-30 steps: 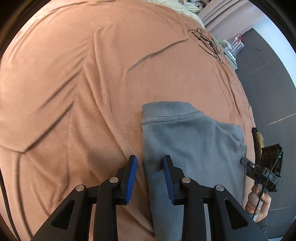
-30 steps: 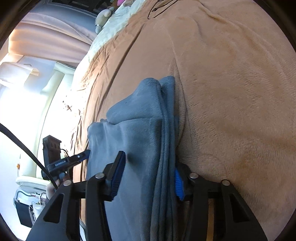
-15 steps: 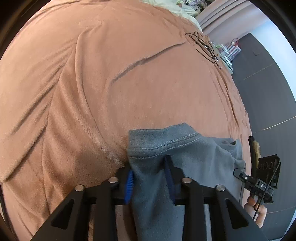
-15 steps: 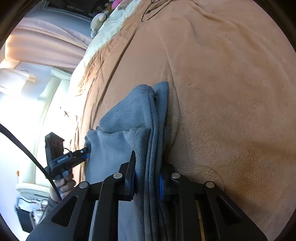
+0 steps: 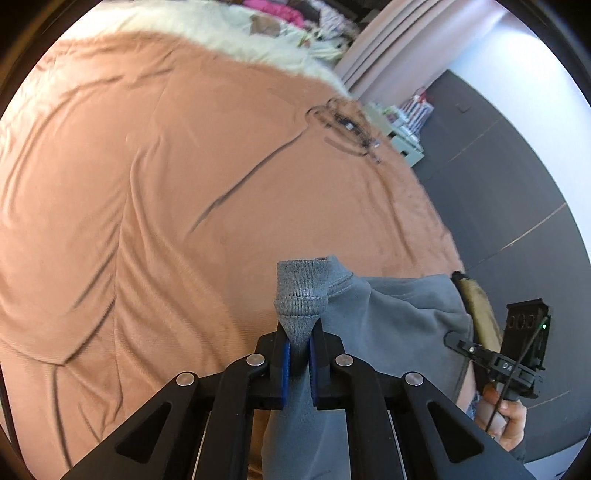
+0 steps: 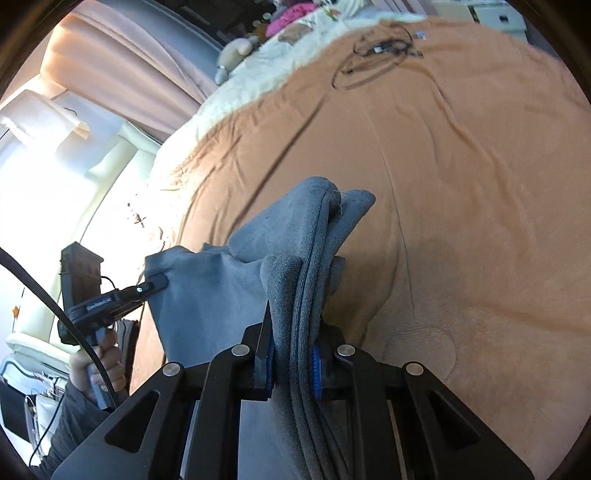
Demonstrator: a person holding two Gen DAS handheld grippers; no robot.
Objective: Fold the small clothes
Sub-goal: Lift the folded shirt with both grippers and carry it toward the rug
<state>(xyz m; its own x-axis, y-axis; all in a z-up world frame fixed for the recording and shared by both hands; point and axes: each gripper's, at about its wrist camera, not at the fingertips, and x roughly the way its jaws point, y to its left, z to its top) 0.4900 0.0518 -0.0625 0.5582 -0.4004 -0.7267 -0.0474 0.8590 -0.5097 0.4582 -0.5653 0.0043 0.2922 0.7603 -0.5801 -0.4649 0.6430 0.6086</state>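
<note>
Left wrist view: an orange bedspread (image 5: 155, 192) fills the frame. At bottom centre my left gripper (image 5: 298, 360) pinches the grey garment (image 5: 388, 321) by its stitched hem.

Right wrist view: my right gripper (image 6: 293, 365) clamps its bunched layers, lower centre. I should keep both corners level and taut.

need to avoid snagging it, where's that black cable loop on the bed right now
The black cable loop lies on the orange blanket at the far end, near the white bedding; upper right in the left wrist view, top centre in the right wrist view, well beyond the grey garment.
</note>
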